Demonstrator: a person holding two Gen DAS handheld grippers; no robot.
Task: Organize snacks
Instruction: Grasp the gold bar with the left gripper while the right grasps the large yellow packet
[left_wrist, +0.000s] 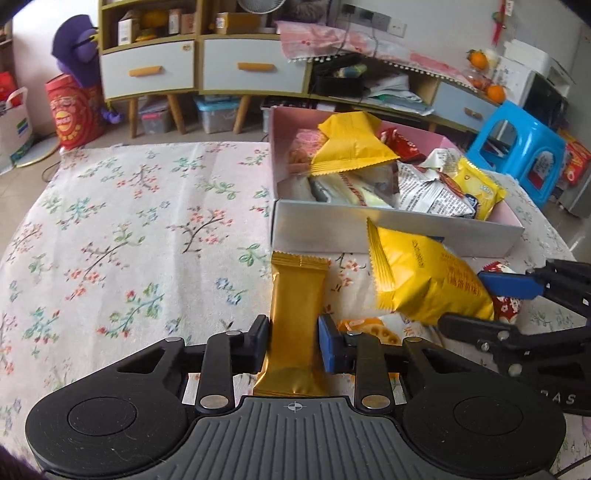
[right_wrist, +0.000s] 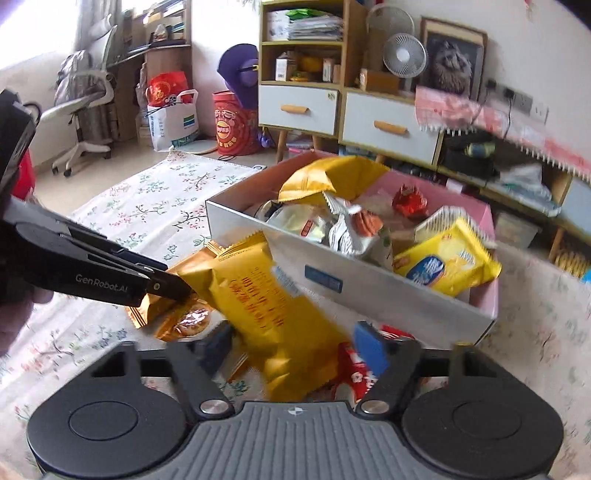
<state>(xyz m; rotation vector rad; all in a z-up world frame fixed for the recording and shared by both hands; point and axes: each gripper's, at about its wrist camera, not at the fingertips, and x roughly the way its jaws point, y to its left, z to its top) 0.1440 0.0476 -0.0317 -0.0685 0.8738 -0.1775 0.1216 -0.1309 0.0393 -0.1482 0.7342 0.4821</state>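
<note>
Snack packets (left_wrist: 295, 314) (left_wrist: 424, 280): two, one per gripper.

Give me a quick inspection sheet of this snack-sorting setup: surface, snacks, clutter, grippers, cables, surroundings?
Surface: floral tablecloth over the table.
Job's things: open box heaped with snack packets; gold wafer packet and yellow snack bag outside it; loose red packets beside the box.
Clutter: nothing seen on the cloth besides snacks.
Grippers: left gripper shut on the gold wafer packet; right gripper around the yellow snack bag, grip blurred, cannot tell.
Cables: a cord on the floor by the table's far edge.
Surroundings: drawer cabinets, desk fan, blue stool, office chair.
</note>
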